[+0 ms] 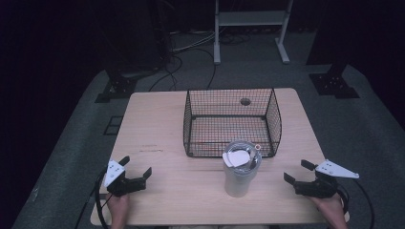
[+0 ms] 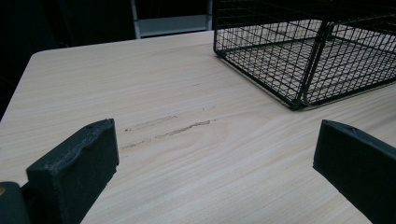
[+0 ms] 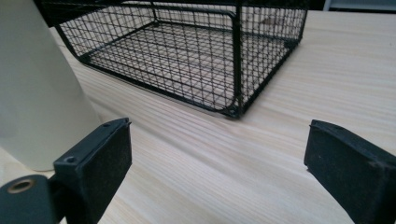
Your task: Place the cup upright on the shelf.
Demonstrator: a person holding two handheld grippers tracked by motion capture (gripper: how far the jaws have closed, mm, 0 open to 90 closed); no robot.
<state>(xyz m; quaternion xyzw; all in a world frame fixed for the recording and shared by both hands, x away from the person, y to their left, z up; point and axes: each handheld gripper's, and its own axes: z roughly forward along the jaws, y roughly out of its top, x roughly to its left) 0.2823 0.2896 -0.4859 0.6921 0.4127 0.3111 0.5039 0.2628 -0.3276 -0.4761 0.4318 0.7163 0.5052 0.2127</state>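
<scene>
A black wire basket (image 1: 232, 123) stands on the middle of the light wooden table (image 1: 157, 129); it looks bare inside. Just in front of it rises a tall pale tumbler (image 1: 240, 168) with a clear lid and something white inside. My left gripper (image 1: 135, 167) rests near the table's front left, open, nothing between its jaws. My right gripper (image 1: 299, 171) rests at the front right, open too. The left gripper view has the basket's corner (image 2: 299, 56) ahead to the right. In the right gripper view the tumbler's wall (image 3: 37, 93) stands at the left and the basket (image 3: 196, 56) lies ahead.
A round hole (image 1: 245, 101) pierces the tabletop behind the basket. Scuff marks (image 2: 168, 130) streak the wood in front of my left gripper. Beyond the table are grey carpet, cables, dark stand bases and a white frame (image 1: 250, 28).
</scene>
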